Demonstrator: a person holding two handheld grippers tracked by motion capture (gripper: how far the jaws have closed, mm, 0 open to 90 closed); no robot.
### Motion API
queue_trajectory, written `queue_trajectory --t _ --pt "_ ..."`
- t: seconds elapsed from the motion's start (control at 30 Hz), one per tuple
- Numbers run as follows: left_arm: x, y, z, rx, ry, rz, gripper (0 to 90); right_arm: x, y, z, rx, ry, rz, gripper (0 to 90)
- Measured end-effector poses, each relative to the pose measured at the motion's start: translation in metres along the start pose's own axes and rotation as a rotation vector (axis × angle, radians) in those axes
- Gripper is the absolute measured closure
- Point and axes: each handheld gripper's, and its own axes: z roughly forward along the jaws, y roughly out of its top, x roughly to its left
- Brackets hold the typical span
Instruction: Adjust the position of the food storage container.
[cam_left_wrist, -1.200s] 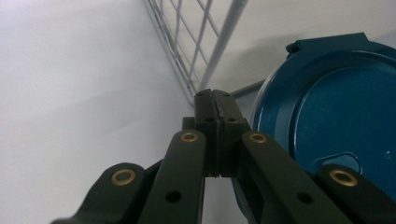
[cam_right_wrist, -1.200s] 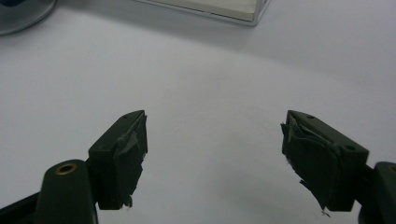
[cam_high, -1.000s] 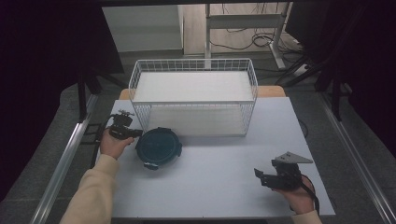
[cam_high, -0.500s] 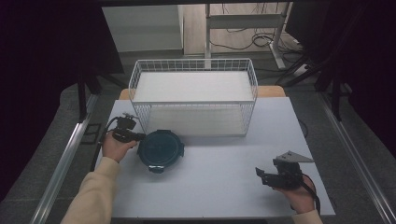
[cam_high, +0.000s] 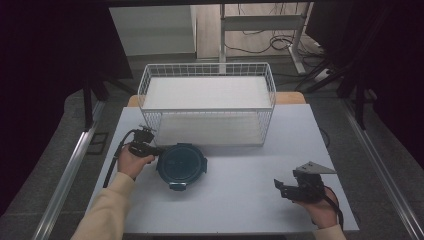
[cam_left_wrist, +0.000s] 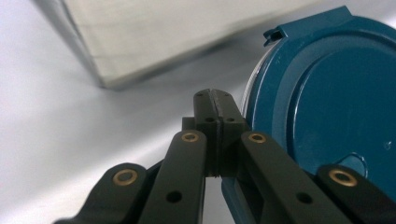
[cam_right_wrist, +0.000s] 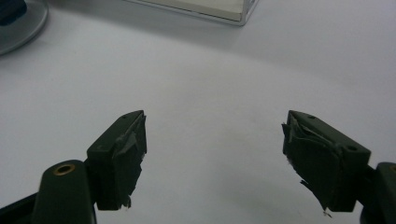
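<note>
A round container with a dark blue clip-on lid lies on the white table, left of centre. My left gripper is shut and its tips rest against the container's left rim. In the left gripper view the two jaws are pressed together at the left gripper's tip, with nothing visible between them, right beside the blue lid. My right gripper is low over the table at the front right. In its own view the right gripper is open over bare table, far from the container's clear edge.
A white wire basket stands across the back of the table, just behind the container; its lower corner is in the right gripper view. Metal rails run along both sides of the table, and dark floor lies beyond them.
My left gripper has moved right and slightly nearer, and the blue-lidded container has slid right with it. The right gripper has stayed put.
</note>
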Motion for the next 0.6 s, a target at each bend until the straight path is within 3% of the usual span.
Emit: queue_trajectory --t 0.23,0.6 --pt "-0.009 -0.002 0.001 0.001 -0.008 0.026 90.0 0.000 0.000 0.000 0.000 -0.003 -0.002 21.2" --pt "-0.026 -0.003 0.005 -0.012 -0.035 0.030 90.0 0.000 0.000 0.000 -0.002 -0.007 0.000 21.2"
